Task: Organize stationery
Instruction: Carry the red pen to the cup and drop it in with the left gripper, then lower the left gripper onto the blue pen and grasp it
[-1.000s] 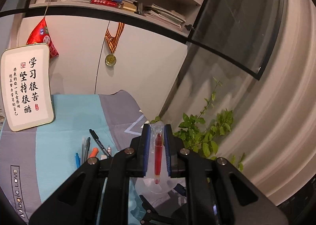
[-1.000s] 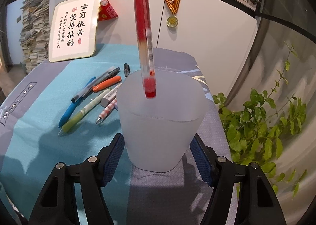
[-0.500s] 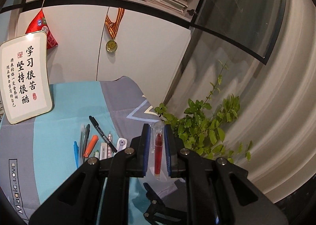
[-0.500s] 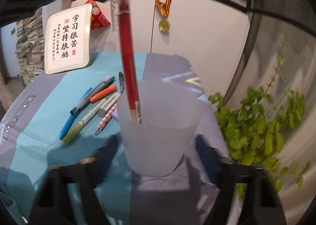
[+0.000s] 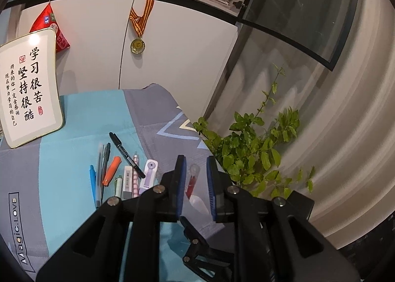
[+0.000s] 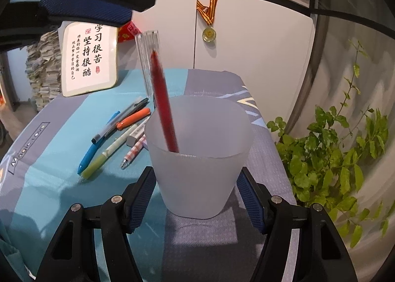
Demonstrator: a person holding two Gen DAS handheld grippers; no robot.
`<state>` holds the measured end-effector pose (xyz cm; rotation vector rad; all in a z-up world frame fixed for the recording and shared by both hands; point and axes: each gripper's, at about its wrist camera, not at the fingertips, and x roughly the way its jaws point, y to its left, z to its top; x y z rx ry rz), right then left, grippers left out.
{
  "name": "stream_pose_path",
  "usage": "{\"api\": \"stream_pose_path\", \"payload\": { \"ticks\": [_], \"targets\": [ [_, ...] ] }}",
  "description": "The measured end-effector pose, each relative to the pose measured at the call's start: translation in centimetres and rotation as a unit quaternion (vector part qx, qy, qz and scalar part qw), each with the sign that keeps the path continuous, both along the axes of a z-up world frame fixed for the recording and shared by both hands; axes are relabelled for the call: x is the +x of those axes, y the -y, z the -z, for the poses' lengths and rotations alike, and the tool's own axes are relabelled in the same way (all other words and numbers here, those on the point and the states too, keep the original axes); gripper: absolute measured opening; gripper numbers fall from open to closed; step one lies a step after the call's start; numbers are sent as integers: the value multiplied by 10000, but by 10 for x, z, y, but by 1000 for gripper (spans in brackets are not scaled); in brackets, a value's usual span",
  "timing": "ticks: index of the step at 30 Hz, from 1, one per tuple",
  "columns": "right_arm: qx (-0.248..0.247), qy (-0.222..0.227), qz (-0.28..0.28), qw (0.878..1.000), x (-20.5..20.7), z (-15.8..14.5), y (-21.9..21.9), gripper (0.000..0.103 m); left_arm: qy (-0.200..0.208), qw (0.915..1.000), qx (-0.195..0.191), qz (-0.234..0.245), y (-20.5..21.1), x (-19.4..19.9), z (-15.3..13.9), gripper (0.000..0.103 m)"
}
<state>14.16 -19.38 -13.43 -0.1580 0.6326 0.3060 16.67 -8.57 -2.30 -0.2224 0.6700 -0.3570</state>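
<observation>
A red pen (image 6: 163, 99) with a clear cap stands leaning in the frosted plastic cup (image 6: 200, 158), its tip down inside. My right gripper (image 6: 197, 178) is shut on the cup, one blue pad pressed to each side. My left gripper (image 5: 195, 161) hangs above the cup with its jaws opening. In the left wrist view the red pen (image 5: 192, 180) shows in the gap between them, touching neither pad. Several loose pens (image 6: 123, 121), an orange marker (image 5: 111, 170), an eraser (image 5: 127, 180) and a purple correction tape (image 5: 149, 173) lie on the cloth to the cup's left.
A framed calligraphy sign (image 5: 29, 86) stands at the back left of the blue-grey tablecloth (image 5: 74, 114). A leafy plant (image 5: 251, 151) grows past the table's right edge. White cabinet doors with a hanging medal (image 5: 137, 46) close off the back.
The left gripper came down with the red pen, its jaws parted, and the pen dropped into the cup, where it now leans. The right gripper kept hold of the cup.
</observation>
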Motion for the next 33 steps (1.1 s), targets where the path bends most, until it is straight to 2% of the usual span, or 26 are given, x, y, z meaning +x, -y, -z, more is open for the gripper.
{"api": "stream_pose_path", "payload": {
  "ticks": [7,11,23,29,33],
  "targets": [
    [3,20,-45,10000,4,-1,-1,69,65,10000,-56,-37,-5,-2,-3,16],
    [-26,59,-43,10000,9,0,-1,69,136,9998,-21,-145,-13,-4,-4,22],
    [-98,159,-58,9998,32,0,1,69,-97,9986,-143,-491,-40,4,9,22],
    [28,87,44,9999,50,2,5,69,-85,9976,-12,-688,-55,2,14,39],
    [52,96,47,9999,49,3,7,69,-348,9928,21,-1144,-88,11,31,40]
  ]
}}
